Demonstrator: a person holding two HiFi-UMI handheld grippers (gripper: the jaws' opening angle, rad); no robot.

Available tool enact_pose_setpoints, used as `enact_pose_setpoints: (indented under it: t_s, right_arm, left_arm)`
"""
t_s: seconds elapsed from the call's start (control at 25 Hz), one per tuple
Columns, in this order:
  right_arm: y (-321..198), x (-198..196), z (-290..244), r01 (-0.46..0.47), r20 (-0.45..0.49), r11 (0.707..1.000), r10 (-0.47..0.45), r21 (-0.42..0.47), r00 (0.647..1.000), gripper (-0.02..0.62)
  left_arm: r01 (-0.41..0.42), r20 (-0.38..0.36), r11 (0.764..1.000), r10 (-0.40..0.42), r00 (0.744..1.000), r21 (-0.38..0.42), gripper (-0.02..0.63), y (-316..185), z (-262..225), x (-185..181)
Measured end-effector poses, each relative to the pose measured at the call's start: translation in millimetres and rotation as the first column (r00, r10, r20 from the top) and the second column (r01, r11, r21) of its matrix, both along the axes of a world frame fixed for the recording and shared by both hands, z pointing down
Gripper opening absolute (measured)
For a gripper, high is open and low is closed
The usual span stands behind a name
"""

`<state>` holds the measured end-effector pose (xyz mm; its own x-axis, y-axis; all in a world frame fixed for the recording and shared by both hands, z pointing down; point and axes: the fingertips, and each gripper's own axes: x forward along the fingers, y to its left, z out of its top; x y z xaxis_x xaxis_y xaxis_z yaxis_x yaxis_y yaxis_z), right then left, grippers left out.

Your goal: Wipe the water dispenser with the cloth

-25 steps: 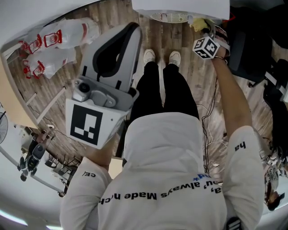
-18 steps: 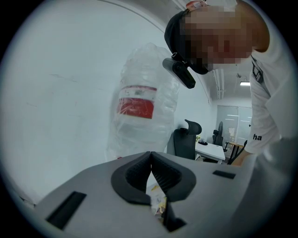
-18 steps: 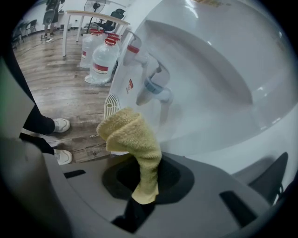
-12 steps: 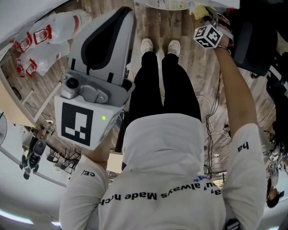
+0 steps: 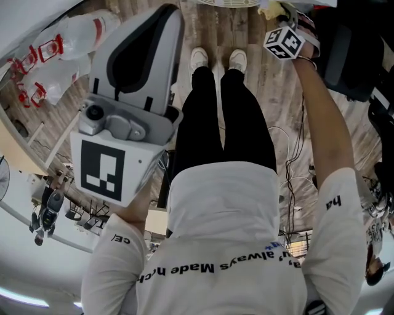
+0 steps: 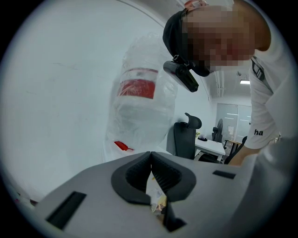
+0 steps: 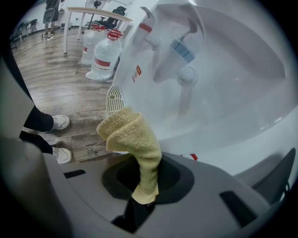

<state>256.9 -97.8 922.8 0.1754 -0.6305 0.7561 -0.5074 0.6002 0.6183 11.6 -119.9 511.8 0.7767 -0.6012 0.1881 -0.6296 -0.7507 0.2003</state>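
Observation:
My right gripper [image 7: 143, 188] is shut on a yellow terry cloth [image 7: 132, 139], which sticks up out of the jaws. The cloth's folded top is close to the white water dispenser [image 7: 223, 93], below its red tap [image 7: 146, 29] and blue tap [image 7: 179, 51] and beside the round drip grille [image 7: 113, 100]; I cannot tell whether they touch. In the head view the right gripper [image 5: 280, 18] and the cloth [image 5: 274, 8] are at the top right, at arm's length. My left gripper [image 5: 165, 21] is raised at the left, shut and empty [image 6: 151, 155], and points away from the dispenser.
Plastic-wrapped water bottles [image 5: 46, 52] lie on the wood floor at the left [image 7: 104, 58]. The person's white shoes [image 5: 215, 59] stand in front of the dispenser. A black office chair [image 5: 354, 55] is at the right, and cables [image 5: 295, 178] trail on the floor.
The right gripper with the cloth has moved further up and away towards the dispenser. The left gripper has drifted a little to the left and stays shut.

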Motion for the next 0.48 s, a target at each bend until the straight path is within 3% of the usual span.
enact_pose_setpoints:
  t_s: [0.48]
  right_arm:
    - [-0.2, -1.2, 34.1, -0.013, 0.001, 0.999, 0.013, -0.047, 1.000, 0.060]
  left_arm:
    - [-0.006, 0.015, 1.000, 0.006, 1.000, -0.017, 0.020, 4.3, 21.8, 5.4]
